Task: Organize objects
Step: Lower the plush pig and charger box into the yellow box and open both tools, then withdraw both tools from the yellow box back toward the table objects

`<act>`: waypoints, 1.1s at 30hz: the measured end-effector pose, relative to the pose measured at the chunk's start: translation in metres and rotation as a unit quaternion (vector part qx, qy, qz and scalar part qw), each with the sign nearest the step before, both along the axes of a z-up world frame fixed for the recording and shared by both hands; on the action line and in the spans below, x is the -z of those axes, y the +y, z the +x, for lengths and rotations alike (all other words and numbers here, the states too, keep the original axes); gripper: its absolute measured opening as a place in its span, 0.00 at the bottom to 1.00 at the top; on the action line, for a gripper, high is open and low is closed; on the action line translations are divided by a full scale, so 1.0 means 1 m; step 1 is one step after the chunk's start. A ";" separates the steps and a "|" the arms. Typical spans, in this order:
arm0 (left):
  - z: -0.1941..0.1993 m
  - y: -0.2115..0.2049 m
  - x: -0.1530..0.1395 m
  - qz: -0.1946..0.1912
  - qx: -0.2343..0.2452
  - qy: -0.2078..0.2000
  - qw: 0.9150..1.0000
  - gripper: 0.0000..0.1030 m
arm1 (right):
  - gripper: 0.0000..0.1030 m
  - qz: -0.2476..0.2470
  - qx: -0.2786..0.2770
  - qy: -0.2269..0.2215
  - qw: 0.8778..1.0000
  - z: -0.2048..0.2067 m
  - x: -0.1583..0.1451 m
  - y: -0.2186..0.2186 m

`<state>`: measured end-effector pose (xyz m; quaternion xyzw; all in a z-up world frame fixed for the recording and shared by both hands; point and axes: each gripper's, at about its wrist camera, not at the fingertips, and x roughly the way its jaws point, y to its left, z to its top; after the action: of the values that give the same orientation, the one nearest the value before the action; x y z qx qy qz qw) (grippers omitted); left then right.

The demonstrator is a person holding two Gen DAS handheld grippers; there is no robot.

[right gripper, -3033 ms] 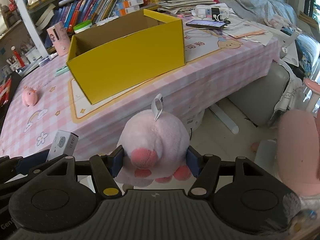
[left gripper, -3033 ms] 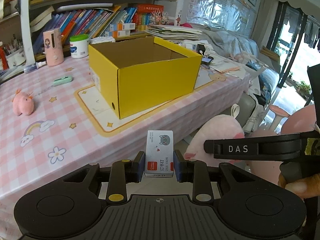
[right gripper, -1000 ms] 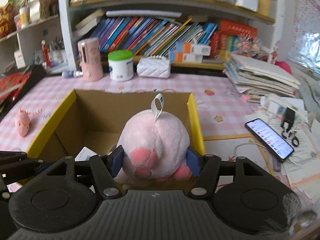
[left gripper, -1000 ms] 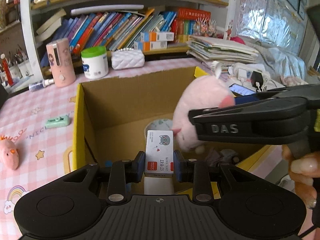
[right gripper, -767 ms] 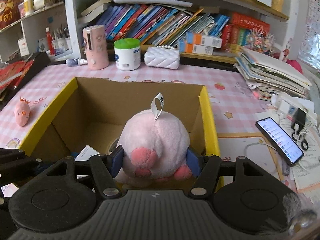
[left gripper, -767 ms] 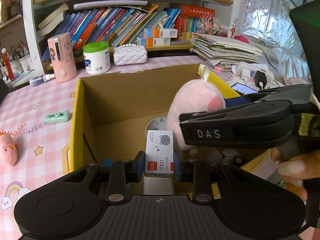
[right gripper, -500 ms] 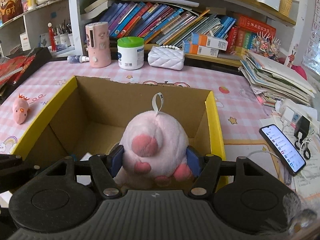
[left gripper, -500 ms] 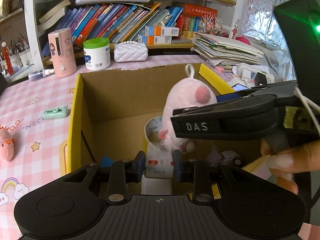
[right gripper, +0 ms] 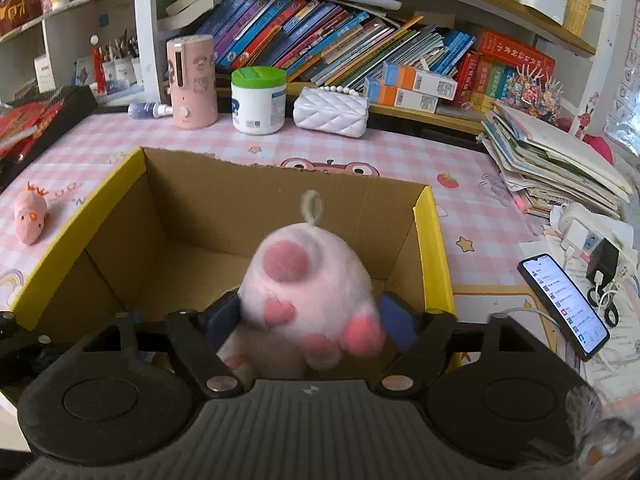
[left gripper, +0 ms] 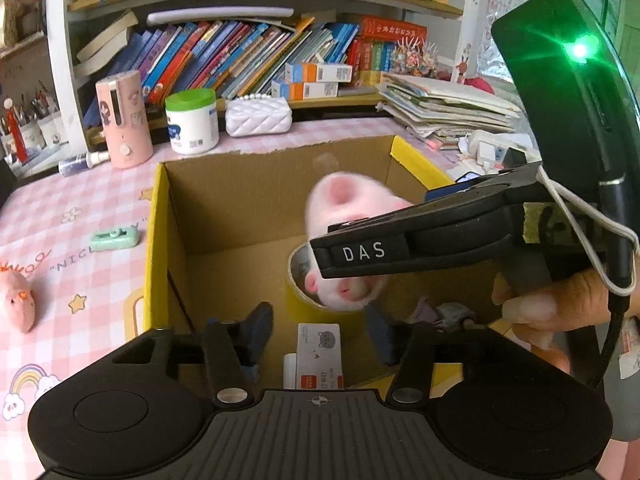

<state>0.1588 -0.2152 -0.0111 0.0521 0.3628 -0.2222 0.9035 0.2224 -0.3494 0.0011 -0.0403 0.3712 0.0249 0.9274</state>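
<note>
A yellow cardboard box (left gripper: 154,240) stands open on the pink checked table; it also shows in the right wrist view (right gripper: 434,248). My left gripper (left gripper: 320,336) is open over the box, and the white staple box (left gripper: 319,354) lies below it inside. My right gripper (right gripper: 312,318) is open above the box. The pink plush pig (right gripper: 308,292) sits blurred between its fingers, tipping downward. In the left wrist view the plush (left gripper: 344,236) hangs over a yellow tape roll (left gripper: 298,280) in the box.
A small pink pig toy (right gripper: 30,218) and a green stapler (left gripper: 114,239) lie left of the box. A phone (right gripper: 564,304) and paper stacks (right gripper: 548,164) lie to the right. A pink bottle (right gripper: 191,80), a white jar (right gripper: 258,100) and a white purse (right gripper: 330,111) stand behind.
Both grippers moved over the box and opened. The staple box dropped from the left gripper into the box. The plush pig is slipping down out of the right gripper.
</note>
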 end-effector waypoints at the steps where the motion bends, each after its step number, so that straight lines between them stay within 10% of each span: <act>1: -0.002 0.000 -0.001 0.000 0.000 -0.003 1.000 0.59 | 0.84 0.003 0.003 -0.005 1.000 -0.003 -0.002 0.000; 11: -0.023 0.013 -0.017 -0.002 -0.007 -0.045 0.999 0.83 | 0.93 0.020 0.059 -0.054 0.997 -0.040 -0.027 0.003; 33: -0.091 0.100 -0.021 0.007 -0.028 -0.072 0.997 0.87 | 0.98 0.030 0.137 -0.082 0.987 -0.145 -0.036 0.079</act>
<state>0.0677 -0.1152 0.0104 0.0644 0.2996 -0.1903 0.9327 0.0778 -0.2709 0.0368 0.0371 0.2948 -0.0944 0.9502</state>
